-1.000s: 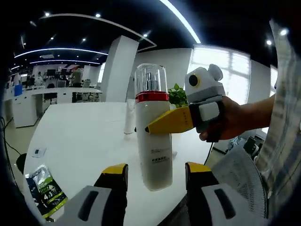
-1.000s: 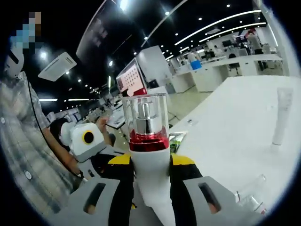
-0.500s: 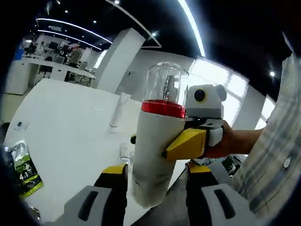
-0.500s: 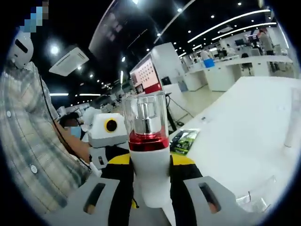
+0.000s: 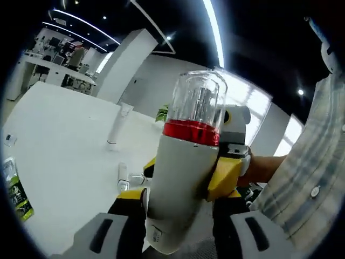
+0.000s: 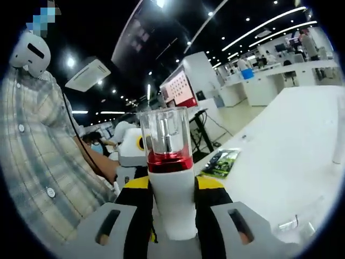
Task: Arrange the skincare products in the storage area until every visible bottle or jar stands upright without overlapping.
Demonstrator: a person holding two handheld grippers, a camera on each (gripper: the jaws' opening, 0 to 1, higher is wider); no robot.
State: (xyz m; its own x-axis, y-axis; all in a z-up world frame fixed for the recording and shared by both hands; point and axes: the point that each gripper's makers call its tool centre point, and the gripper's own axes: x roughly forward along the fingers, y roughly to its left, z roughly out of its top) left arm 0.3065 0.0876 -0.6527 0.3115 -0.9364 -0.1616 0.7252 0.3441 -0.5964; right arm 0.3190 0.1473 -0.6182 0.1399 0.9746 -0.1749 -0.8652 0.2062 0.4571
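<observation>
A: Since the earlier frame, item one, the white pump bottle (image 5: 183,183), had filled more of the left gripper view, with its red collar (image 5: 191,132) and clear cap (image 5: 198,102) looming closer. It had been off the tabletop (image 5: 59,140), carried in the air.

B: Holder?

A: Right gripper (image 6: 170,189), its yellow-tipped jaws clamped on the white body just below the red collar. In the left gripper view that same gripper came in from the right, a hand (image 5: 259,168) behind it.

B: Left gripper?

A: Left gripper (image 5: 178,197) had its jaws set either side of the bottle's lower body. Whether they pressed on it or merely flanked it could not be told.

B: Handling notes?

A: Judged rigid plastic, smooth and likely slippery; weight of contents unknown. The clear cap looked thin and liable to pop off, so best taken on the white body, mid-height or lower, never by the cap. Tall and narrow, so probably tippy when set down.

B: Other stock?

A: A white tube (image 5: 115,125) standing on the tabletop, well apart from the bottle; a small clear vial (image 5: 123,176) lying on its side nearer; a green sachet (image 5: 15,189) flat at the edge. The sachet (image 6: 221,162) also showed in the right gripper view.
</observation>
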